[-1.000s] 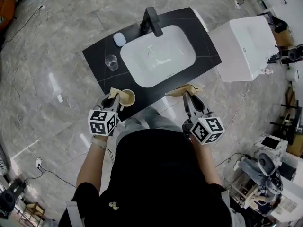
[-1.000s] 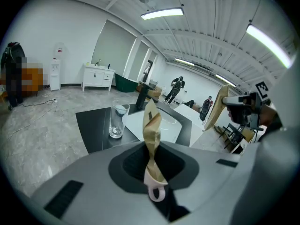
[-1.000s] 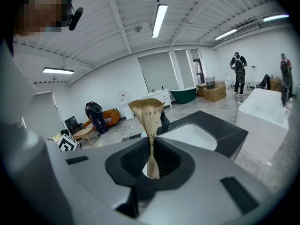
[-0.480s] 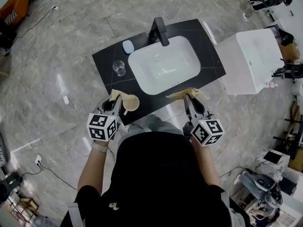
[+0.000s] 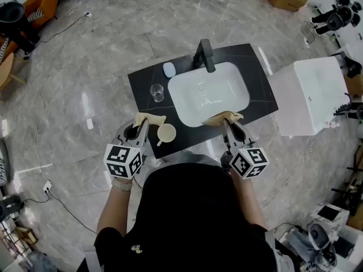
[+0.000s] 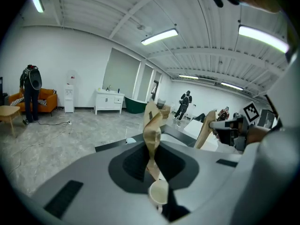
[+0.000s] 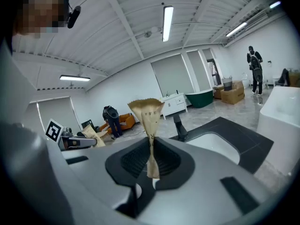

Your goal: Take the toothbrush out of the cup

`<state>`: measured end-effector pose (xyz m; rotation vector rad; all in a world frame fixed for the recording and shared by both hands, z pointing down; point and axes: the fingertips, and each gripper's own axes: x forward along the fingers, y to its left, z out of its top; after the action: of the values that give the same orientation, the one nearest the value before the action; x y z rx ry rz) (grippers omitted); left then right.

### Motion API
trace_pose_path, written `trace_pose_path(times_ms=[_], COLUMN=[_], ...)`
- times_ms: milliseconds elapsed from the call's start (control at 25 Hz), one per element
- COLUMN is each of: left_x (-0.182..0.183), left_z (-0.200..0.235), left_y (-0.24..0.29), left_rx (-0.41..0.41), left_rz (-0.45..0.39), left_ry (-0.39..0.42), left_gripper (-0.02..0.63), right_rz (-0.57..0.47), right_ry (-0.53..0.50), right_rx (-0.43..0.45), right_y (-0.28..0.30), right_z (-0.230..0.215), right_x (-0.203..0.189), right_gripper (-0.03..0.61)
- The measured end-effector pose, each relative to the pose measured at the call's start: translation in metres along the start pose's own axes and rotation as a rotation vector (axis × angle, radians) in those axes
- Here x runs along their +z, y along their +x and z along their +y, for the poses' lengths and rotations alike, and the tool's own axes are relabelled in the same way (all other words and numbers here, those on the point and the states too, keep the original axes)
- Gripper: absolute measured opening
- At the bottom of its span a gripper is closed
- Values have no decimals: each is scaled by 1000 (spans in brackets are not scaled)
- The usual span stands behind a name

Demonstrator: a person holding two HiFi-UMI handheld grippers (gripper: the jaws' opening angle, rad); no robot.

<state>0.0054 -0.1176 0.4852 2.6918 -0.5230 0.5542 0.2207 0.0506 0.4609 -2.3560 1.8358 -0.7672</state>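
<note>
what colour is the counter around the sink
The counter is black; it shows best in the head view.

Glossy grey marble floor (image 5: 85, 67) all round, strip lights (image 6: 159, 36) overhead. Black vanity counter (image 5: 142, 89), white basin (image 5: 210, 92), black faucet (image 5: 205, 54). White cabinet (image 5: 309, 98) just beside it; orange sofa (image 6: 47, 97) against the white wall (image 6: 70, 55).

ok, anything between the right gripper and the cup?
Nothing visible. Only black counter lies between the right gripper and the cup; the left gripper is on its far side. No toothbrush shows.
</note>
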Motion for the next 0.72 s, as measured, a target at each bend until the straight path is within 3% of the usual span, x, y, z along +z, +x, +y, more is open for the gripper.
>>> trace_pose_path(times_ms=[320, 720], left_x=[30, 23], left_z=[11, 33], left_y=[-45, -111], left_rx=[100, 263], left_rz=[-107, -199], left_ry=[-9, -82], left_gripper=[49, 49], right_rz=[3, 50], right_ry=[-35, -113], right_rx=[121, 321], right_y=[30, 72], right_z=[32, 99], right_x=[17, 20], right_gripper=[46, 46])
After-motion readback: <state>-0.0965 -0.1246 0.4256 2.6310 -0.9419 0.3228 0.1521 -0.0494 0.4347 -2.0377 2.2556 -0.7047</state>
